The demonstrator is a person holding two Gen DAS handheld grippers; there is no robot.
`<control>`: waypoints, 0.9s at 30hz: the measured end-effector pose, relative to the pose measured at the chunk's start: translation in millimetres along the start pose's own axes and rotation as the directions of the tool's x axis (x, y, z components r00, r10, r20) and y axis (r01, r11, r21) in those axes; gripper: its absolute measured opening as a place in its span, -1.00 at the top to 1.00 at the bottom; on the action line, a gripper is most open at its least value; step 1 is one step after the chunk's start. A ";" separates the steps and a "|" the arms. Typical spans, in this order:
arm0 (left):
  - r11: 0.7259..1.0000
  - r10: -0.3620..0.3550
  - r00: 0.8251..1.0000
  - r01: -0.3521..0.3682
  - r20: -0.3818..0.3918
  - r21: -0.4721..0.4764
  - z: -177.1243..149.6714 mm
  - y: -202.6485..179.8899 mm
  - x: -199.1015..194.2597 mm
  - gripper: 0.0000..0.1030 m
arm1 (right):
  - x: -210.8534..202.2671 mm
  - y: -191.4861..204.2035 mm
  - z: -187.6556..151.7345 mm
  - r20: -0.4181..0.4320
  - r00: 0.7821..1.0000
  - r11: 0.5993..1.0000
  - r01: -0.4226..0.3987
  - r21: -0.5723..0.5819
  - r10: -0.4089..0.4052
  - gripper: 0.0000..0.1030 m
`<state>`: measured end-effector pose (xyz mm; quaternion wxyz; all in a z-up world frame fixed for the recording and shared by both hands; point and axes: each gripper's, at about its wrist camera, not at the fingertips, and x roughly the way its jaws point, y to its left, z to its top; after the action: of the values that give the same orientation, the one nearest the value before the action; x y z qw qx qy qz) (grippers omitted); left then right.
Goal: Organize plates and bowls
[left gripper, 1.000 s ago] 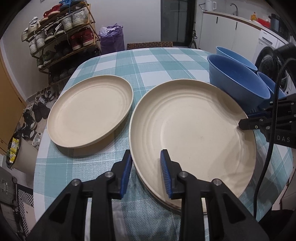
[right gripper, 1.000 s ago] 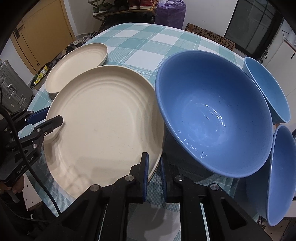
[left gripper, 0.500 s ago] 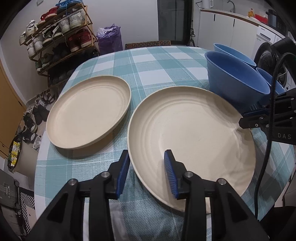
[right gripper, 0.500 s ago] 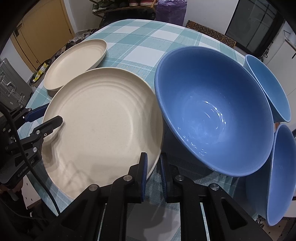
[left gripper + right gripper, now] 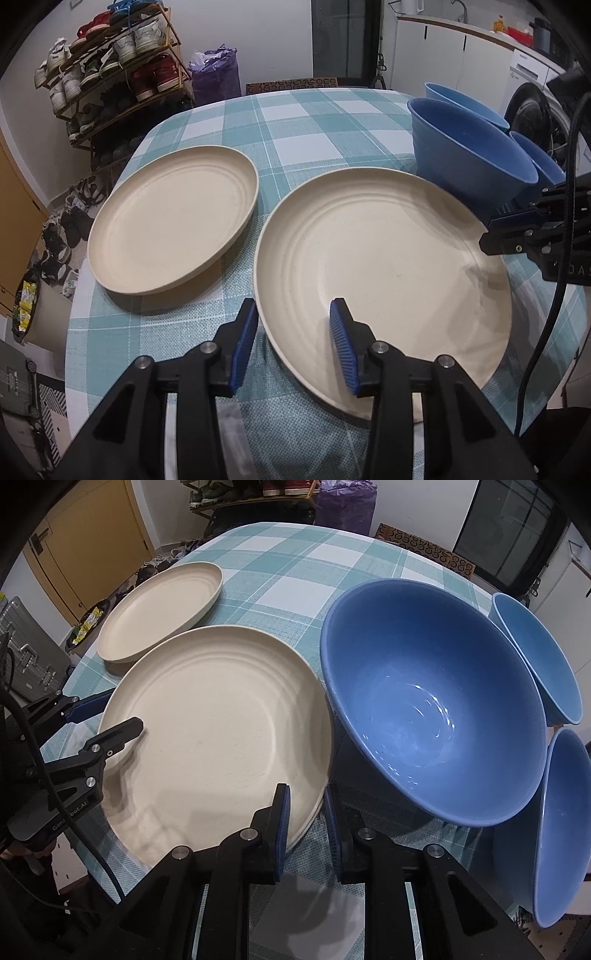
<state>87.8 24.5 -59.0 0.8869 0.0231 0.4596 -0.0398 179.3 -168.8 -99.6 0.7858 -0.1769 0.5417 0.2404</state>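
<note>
The round table (image 5: 295, 122), covered in a teal and white checked cloth, carries everything. Nearest the person sits a stack of large cream plates (image 5: 384, 273); layered rims show at its right edge in the right wrist view (image 5: 221, 738). To its left, just apart from it, lies a smaller cream plate (image 5: 173, 218). On the other side stands a big blue bowl (image 5: 432, 701), tilted toward the stack, its rim almost against the plates. Two smaller blue bowls sit beyond it, one at the far edge (image 5: 539, 657), one nearer (image 5: 561, 823).

The left gripper (image 5: 291, 343) straddles the near left rim of the stack; its jaws have just been opening and stand apart with the rim between them, neither pad pressing on it. The right gripper (image 5: 306, 823) straddles the stack's right rim; its jaws have just eased open too, a narrow gap showing on each side of the rim.
</note>
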 end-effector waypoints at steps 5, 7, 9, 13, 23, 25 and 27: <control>0.999 -0.024 0.999 0.025 0.039 -0.036 2.6 10.9 -13.1 0.04 | -8.3 3.9 -1.3 0.023 0.999 1.000 -0.026 -0.012 0.027 0.29; 0.998 -0.037 0.998 0.039 0.057 -0.051 3.7 15.7 -18.4 0.01 | -12.1 6.6 -1.7 0.037 0.999 0.999 -0.033 -0.016 0.033 0.16; 0.997 -0.043 0.997 0.047 0.069 -0.066 4.2 20.9 -23.8 0.00 | -14.4 8.8 -1.2 0.043 0.998 0.999 -0.041 -0.018 0.042 0.09; 0.994 -0.048 0.994 0.057 0.097 -0.093 4.6 31.4 -33.8 -0.04 | -20.6 13.6 0.1 0.066 0.996 0.998 -0.059 -0.027 0.061 -0.05; 0.986 -0.023 0.986 0.049 0.163 -0.161 5.4 56.8 -52.7 -0.62 | -41.4 20.2 6.9 0.173 0.978 0.993 -0.116 -0.034 0.120 -0.50; 0.984 -0.032 0.985 0.060 0.169 -0.166 6.1 61.1 -54.4 -0.63 | -47.3 21.3 8.6 0.208 0.970 0.992 -0.122 -0.038 0.127 -0.61; 0.983 -0.032 0.984 0.063 0.177 -0.172 6.1 65.2 -55.9 -0.65 | -51.8 23.7 11.5 0.236 0.964 0.992 -0.118 -0.048 0.127 -0.68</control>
<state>66.6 91.6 -9.6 0.9209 -0.0701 0.3829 -0.0218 159.2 -152.8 -47.5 0.8256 -0.1262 0.4493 0.3172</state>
